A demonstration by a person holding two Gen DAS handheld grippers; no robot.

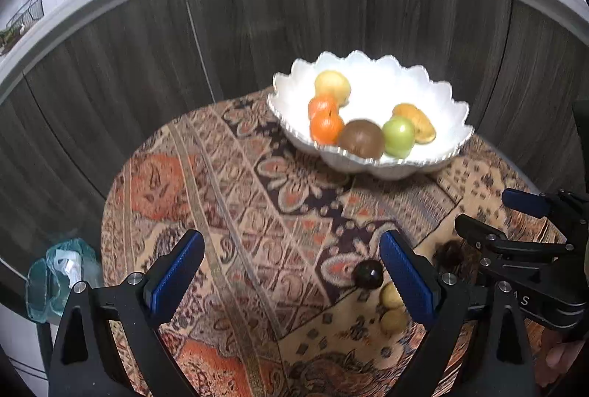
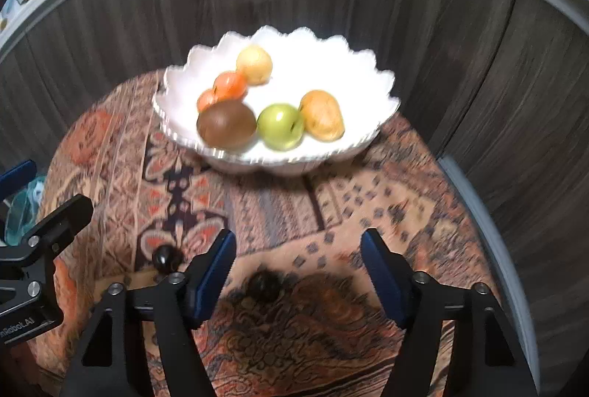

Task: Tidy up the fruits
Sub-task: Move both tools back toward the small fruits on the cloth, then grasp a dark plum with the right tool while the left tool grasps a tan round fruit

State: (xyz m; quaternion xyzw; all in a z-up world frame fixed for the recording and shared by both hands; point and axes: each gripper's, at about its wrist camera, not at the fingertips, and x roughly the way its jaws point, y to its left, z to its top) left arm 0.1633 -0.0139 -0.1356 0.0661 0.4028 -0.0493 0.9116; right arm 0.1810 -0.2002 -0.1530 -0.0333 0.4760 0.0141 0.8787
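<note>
Left wrist view: left tongs [image 1: 291, 271] gape wide, holding nothing, over the near desk [image 1: 228, 183] edge. Dark plum [image 1: 367, 274] and two small yellow fruits [image 1: 392, 308] lie just beside its right finger. Right tongs [image 2: 298, 268] also wide apart, empty, another dark fruit [image 2: 263, 284] on the cloth between its fingers. White scalloped bowl [image 2: 368, 80] at far edge holds oranges [image 2: 230, 84], brown fruit [image 2: 226, 124], green apple [image 2: 281, 126], yellow ones.

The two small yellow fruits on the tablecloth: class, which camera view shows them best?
The left wrist view: both yellow fruits show beside the left hand-held gripper. In the right wrist view they are hidden.
</note>
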